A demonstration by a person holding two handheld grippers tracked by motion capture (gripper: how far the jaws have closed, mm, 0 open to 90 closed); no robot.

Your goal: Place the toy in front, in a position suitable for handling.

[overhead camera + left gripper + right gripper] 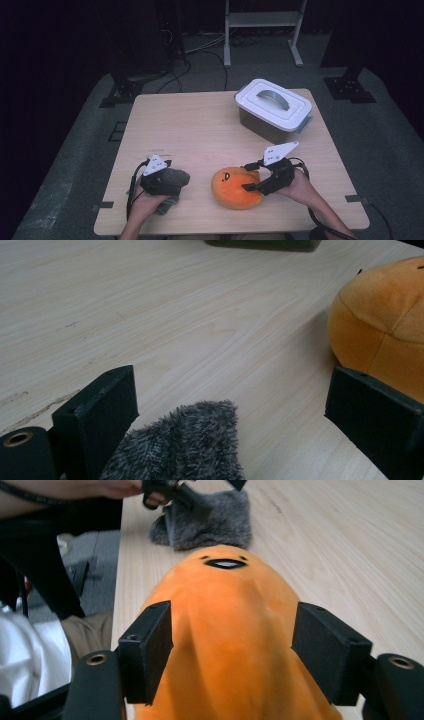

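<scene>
An orange plush toy (232,190) with a small face lies on the wooden table (190,125) near the front edge. My right gripper (248,177) straddles its right end from the right. In the right gripper view the toy (230,580) fills the gap between the wide jaws of the gripper (232,620), and I see no squeeze, so it is open. A grey furry plush (179,176) lies at front left. My left gripper (175,179) is over it. Here its jaws (232,385) stand wide apart, with the grey plush (185,445) loose between them.
A grey bin with a white lid and handle (274,107) stands shut at the table's back right. The orange toy (385,325) sits just right of the left gripper's jaw. A person's forearms enter from the front edge. A metal rack stands on the floor beyond the table.
</scene>
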